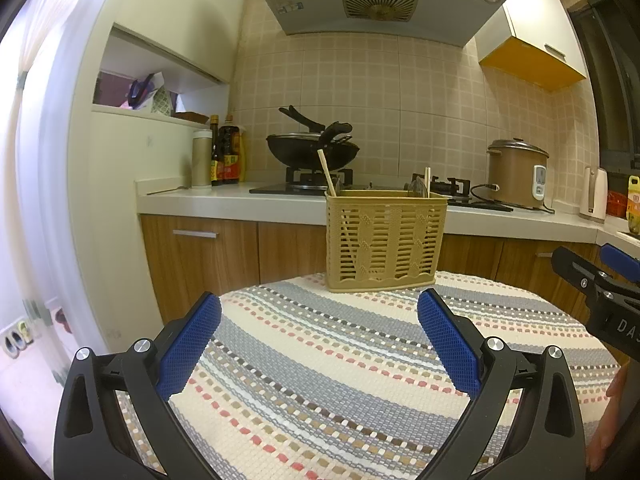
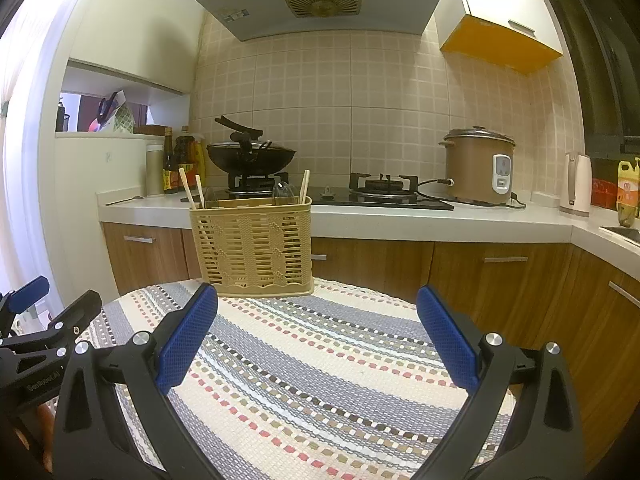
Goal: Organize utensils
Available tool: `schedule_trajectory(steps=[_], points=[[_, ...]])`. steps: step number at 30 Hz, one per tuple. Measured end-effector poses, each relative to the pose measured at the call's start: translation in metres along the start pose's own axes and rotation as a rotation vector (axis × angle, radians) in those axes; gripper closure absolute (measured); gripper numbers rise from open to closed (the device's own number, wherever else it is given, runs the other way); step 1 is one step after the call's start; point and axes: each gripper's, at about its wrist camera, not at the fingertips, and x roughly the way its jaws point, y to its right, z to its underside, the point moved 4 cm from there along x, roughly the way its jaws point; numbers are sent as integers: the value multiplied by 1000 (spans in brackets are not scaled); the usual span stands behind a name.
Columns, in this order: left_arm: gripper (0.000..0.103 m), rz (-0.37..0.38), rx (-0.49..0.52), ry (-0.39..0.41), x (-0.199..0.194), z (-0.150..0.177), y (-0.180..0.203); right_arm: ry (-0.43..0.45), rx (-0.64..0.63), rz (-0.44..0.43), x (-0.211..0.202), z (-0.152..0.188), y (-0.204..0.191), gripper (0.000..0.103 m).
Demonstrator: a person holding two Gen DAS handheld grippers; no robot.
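Note:
A tan slotted plastic utensil basket (image 1: 384,240) (image 2: 253,246) stands upright at the far edge of a small table covered with a striped woven mat (image 1: 320,360) (image 2: 320,360). Wooden chopsticks (image 1: 326,172) (image 2: 187,188) and clear spoon tops poke out of the basket. My left gripper (image 1: 318,308) hangs open above the mat, short of the basket, with nothing between its blue pads. My right gripper (image 2: 318,300) is likewise open and empty, to the right of the basket. In the left wrist view the right gripper (image 1: 592,272) shows at the right edge.
Behind the table runs a kitchen counter (image 2: 400,216) with a gas hob, a black wok (image 2: 250,156), sauce bottles (image 2: 176,164), a brown rice cooker (image 2: 478,168) and a white kettle (image 2: 576,186). Wooden cabinets sit below, a range hood above.

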Motion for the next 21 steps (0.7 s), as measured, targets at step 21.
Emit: schedule_trajectory(steps=[21], points=[[8,11,8,-13,2,3,3,-14,20,9,3,1,4,8]])
